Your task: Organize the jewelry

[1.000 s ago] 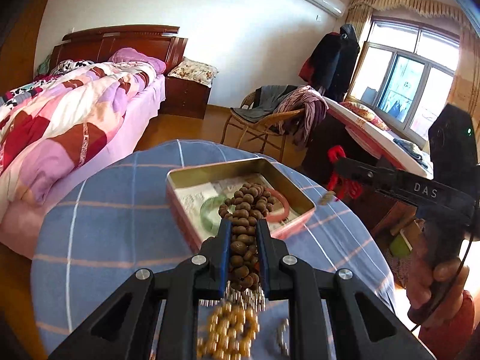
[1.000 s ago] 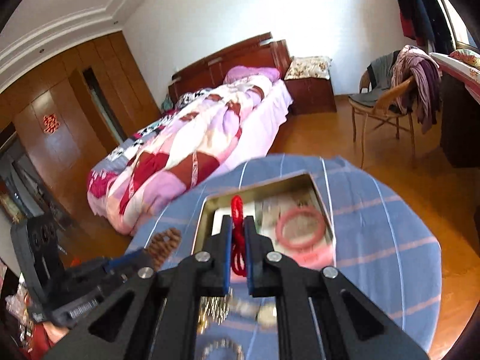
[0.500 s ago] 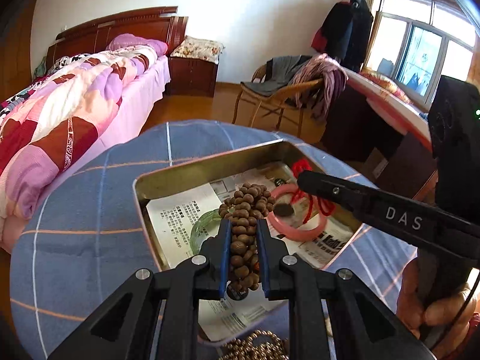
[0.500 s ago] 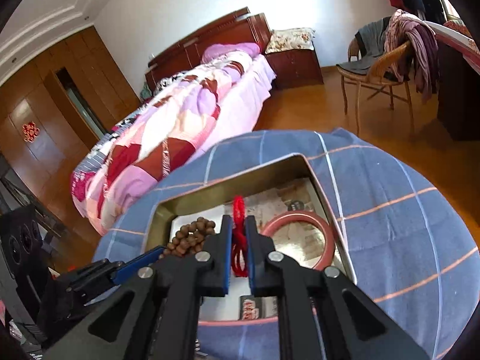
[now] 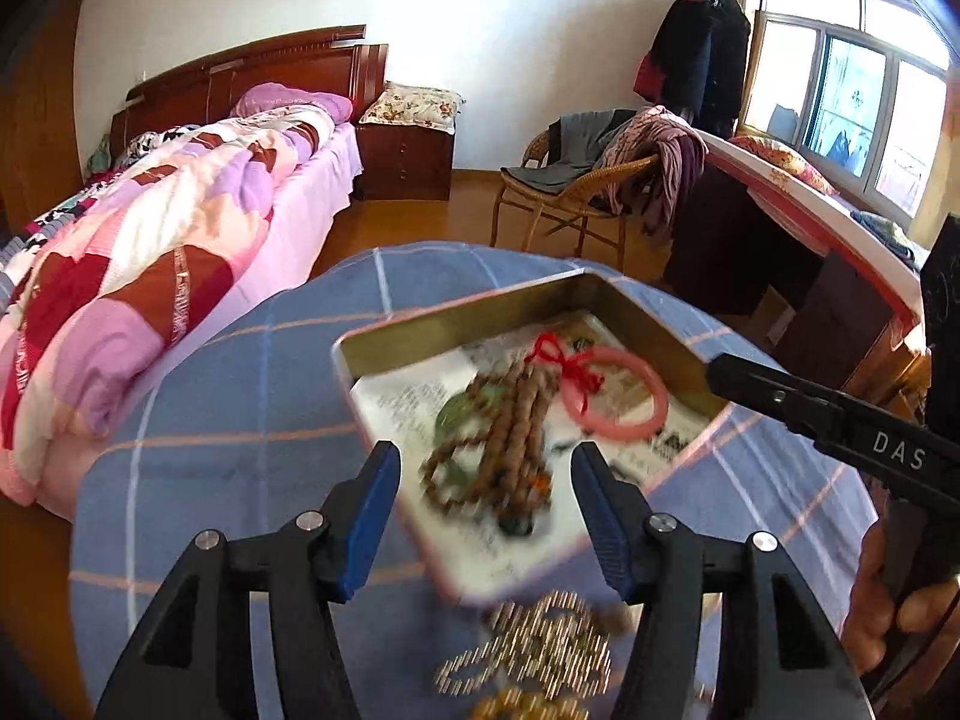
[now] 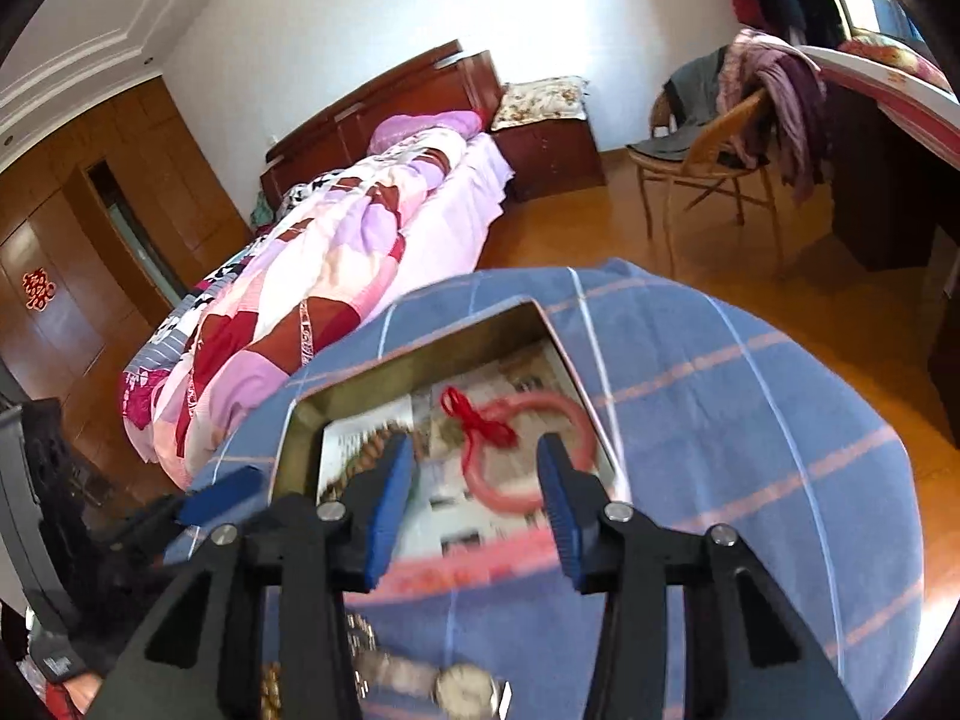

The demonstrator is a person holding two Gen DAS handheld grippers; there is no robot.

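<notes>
Now both tongs stand open and hold nothing. The left tongs (image 5: 485,510) hover just above the near edge of the tin box (image 5: 456,315), and the right tongs (image 6: 474,498) hover over the near right part of the same box. The box sits on the tabletop (image 5: 228,396), which a blue checked cloth covers.

Inside the box, on a printed paper, lies the brown bead string (image 5: 510,420) in a loose heap. A green bangle (image 5: 451,414) is partly under it on the left. The red cord (image 6: 477,420) lies at the far side, across the pink bangle (image 6: 528,456). So these pieces are already in the box.

Outside the box, on the near part of the tabletop, more jewelry waits: a silver bead chain (image 5: 534,648), some golden beads (image 5: 528,708), and a wristwatch (image 6: 462,687). The pictures are blurred there, so their exact form is not sure.

The main risk seems to be in the next pick. The chain is thin and lies close to the golden beads, so the tongs may catch both, or only a few links, and the chain could slip out on the way. A low approach could also push the near wall of the box and shift it on the cloth. The two tongs are near each other and could collide over the box.
</notes>
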